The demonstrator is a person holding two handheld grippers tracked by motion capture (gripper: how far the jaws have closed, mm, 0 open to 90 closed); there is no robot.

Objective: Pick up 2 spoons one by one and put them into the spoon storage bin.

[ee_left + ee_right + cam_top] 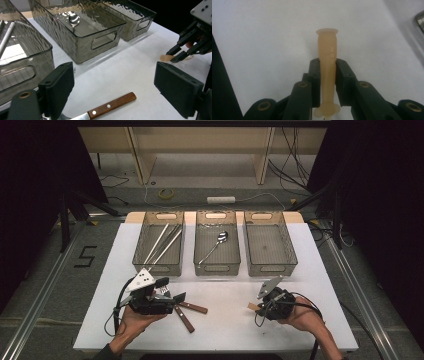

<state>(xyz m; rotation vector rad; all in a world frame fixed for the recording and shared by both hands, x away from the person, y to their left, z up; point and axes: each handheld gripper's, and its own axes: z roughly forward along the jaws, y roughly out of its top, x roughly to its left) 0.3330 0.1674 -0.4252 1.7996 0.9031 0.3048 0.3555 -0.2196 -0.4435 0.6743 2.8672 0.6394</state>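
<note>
On the white worktop (225, 320), near its front edge:
Right gripper (327, 72): fingers pinching a tan handle (327, 55).
Left gripper (113, 87): fingers spread, above a wood-handled knife (112, 105).
Surface: three grey bins (270, 265) along the back.
Room: dark curtains, cables on the floor.
Hidden: the knife blade, under the gripper.

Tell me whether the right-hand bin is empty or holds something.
Empty. The right-hand bin shows a bare floor in the high view, while the middle bin holds a spoon and the left bin holds long utensils.
</note>
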